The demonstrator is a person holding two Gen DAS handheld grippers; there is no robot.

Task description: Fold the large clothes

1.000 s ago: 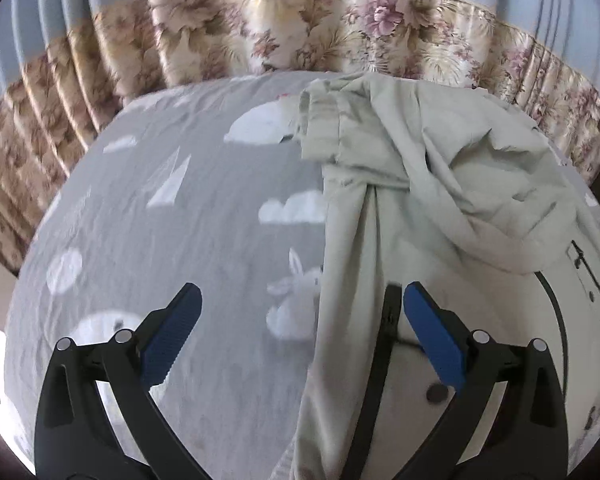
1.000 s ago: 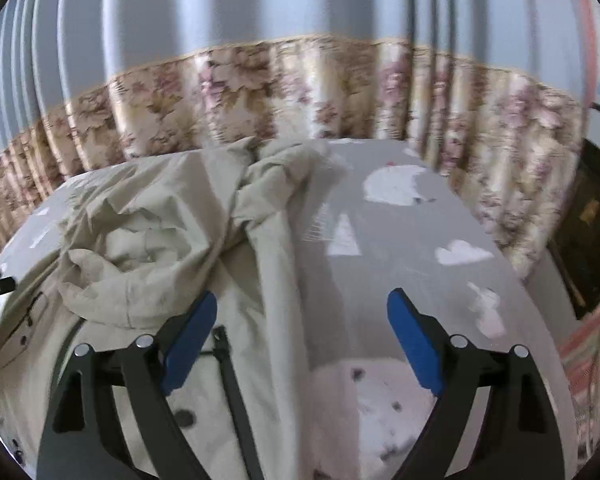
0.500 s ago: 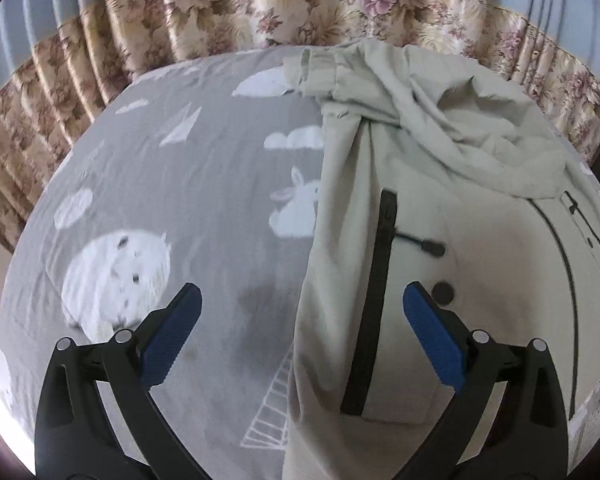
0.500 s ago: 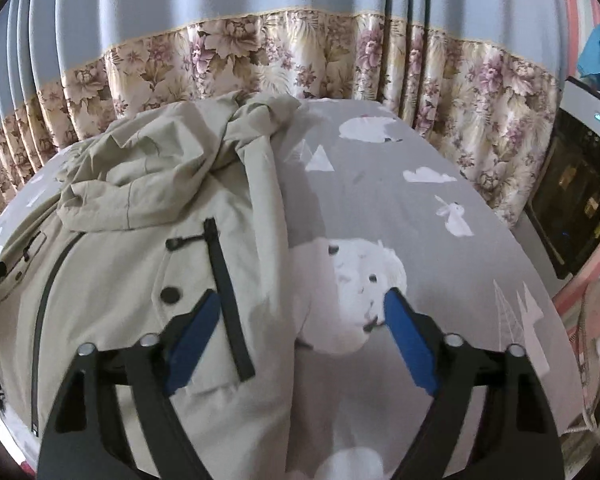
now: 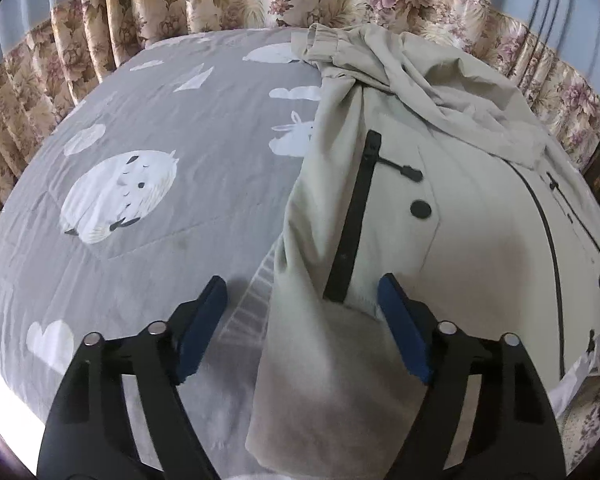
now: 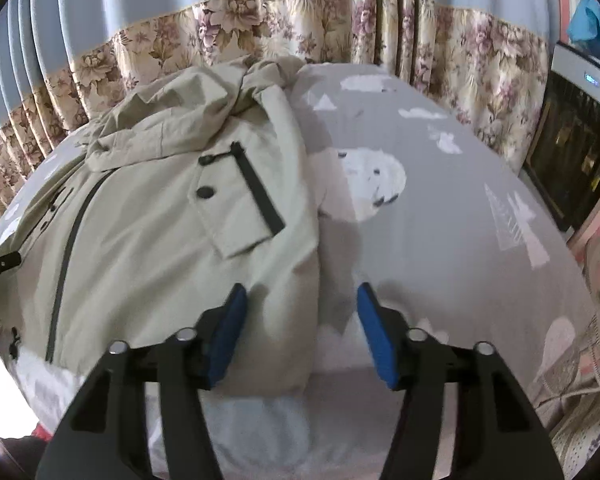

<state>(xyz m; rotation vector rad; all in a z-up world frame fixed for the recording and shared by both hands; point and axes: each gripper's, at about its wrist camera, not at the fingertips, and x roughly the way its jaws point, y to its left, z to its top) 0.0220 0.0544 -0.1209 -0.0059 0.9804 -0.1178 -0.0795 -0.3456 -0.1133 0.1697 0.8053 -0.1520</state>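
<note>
A large beige hooded jacket [image 5: 472, 208] with black zips lies spread face up on the grey printed bedsheet [image 5: 160, 128]; it also shows in the right wrist view [image 6: 148, 216]. My left gripper [image 5: 302, 320] is open, its blue pads astride the jacket's bottom left hem corner. My right gripper [image 6: 298, 328] is open, its pads astride the jacket's bottom right hem edge. Neither holds cloth. The hood and sleeves are bunched at the far end.
Floral and blue curtains [image 6: 300, 20] hang behind the bed. A dark cabinet with a white top [image 6: 580, 140] stands at the right. The bed's near edge lies just below both grippers. The other gripper's tip [image 6: 0, 264] shows at the left.
Both grippers have drawn back from the hood end down to the jacket's bottom hem and narrowed a little. The jacket has not moved.
</note>
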